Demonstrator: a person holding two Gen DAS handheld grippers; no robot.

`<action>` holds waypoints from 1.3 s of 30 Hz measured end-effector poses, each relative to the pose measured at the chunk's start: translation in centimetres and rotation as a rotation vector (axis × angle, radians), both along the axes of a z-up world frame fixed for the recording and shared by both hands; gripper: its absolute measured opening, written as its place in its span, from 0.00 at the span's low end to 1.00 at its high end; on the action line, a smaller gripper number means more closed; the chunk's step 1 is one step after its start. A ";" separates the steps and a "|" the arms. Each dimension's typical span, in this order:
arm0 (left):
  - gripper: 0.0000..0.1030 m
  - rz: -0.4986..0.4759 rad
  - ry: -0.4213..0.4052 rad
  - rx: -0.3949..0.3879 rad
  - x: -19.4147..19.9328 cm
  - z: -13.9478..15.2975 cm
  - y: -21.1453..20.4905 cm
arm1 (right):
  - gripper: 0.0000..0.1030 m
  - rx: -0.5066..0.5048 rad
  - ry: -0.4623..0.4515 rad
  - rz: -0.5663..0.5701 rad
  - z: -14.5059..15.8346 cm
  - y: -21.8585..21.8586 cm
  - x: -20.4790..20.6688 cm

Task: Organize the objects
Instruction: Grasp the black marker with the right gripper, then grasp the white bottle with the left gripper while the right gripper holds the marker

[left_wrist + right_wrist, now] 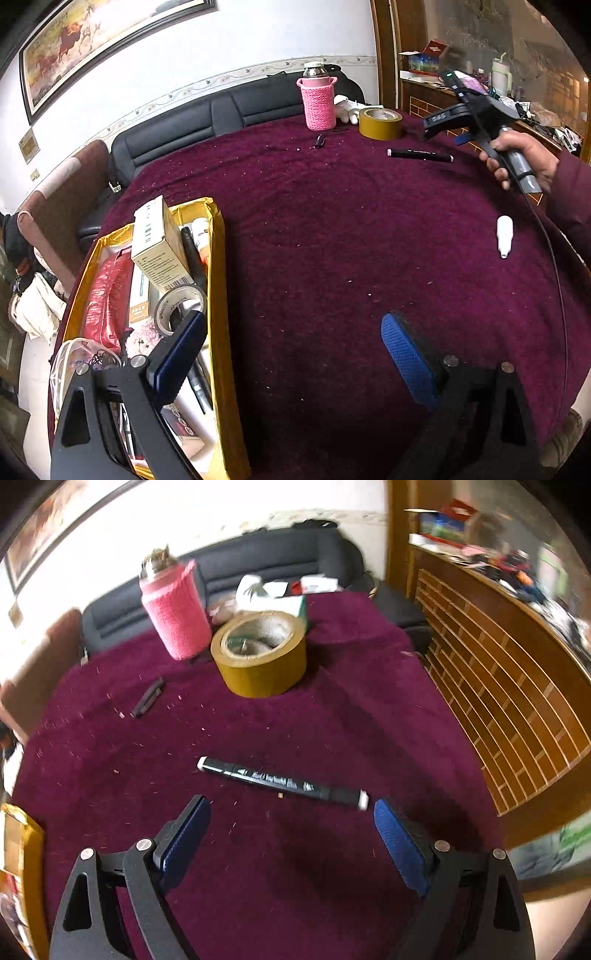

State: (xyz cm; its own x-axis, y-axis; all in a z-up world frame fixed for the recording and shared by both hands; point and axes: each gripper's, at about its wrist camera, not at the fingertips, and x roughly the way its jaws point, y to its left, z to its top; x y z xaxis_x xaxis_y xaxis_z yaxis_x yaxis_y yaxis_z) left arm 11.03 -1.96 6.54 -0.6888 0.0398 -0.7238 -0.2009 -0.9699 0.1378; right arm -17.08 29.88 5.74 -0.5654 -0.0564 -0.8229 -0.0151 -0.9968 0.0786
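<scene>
A yellow box (pixel 218 280) full of items stands at the left of the purple table. My left gripper (pixel 295 354) is open and empty, its left finger over the box's inner edge. A black marker (pixel 282 781) lies on the cloth just ahead of my open, empty right gripper (pixel 291 830); it also shows in the left wrist view (pixel 419 154). The right gripper (pixel 443 123) is held above the table's far right. A brown tape roll (pixel 260 657), a pink-sleeved bottle (pixel 173 609), a small black object (pixel 147 698) and a white bottle (pixel 504 236) lie loose on the cloth.
The box holds a cardboard carton (pixel 160 243), a red packet (pixel 107 299), a tape roll (pixel 179 306) and pens. A black sofa (pixel 207 122) runs behind the table. A wooden counter (pixel 517 709) with clutter stands to the right. A white glove (pixel 347 107) lies by the bottle.
</scene>
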 end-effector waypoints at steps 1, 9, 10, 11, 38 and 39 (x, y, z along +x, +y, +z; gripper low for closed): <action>0.92 0.000 -0.004 0.007 -0.3 -0.2 -0.2 | 0.90 0.012 -0.013 0.021 -0.5 -0.3 -0.6; 0.92 -0.027 -0.060 0.113 -1.9 -1.0 -0.2 | 0.77 0.212 -0.049 0.175 -4.6 -4.0 -4.0; 0.92 -0.032 -0.064 0.114 -2.0 -1.1 0.1 | 0.62 0.155 -0.068 0.173 -4.6 -3.7 -4.2; 0.92 -0.034 -0.066 0.113 -2.1 -1.2 0.2 | 0.45 0.091 -0.091 0.172 -4.4 -3.3 -4.4; 0.92 -0.517 -0.062 -0.024 -6.6 -4.7 25.3 | 0.16 -0.180 -0.145 0.022 -4.3 8.7 16.9; 0.92 -0.522 -0.069 -0.036 -6.8 -5.1 25.9 | 0.16 -0.187 -0.143 0.020 -4.3 8.7 17.0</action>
State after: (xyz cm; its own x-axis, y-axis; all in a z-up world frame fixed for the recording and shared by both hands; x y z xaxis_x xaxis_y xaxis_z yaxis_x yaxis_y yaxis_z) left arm 4.21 23.90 1.49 -0.5343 0.3395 -0.7741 -0.6661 -0.7329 0.1383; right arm -0.05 38.58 1.44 -0.4413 -0.2252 -0.8686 -0.0200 -0.9653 0.2604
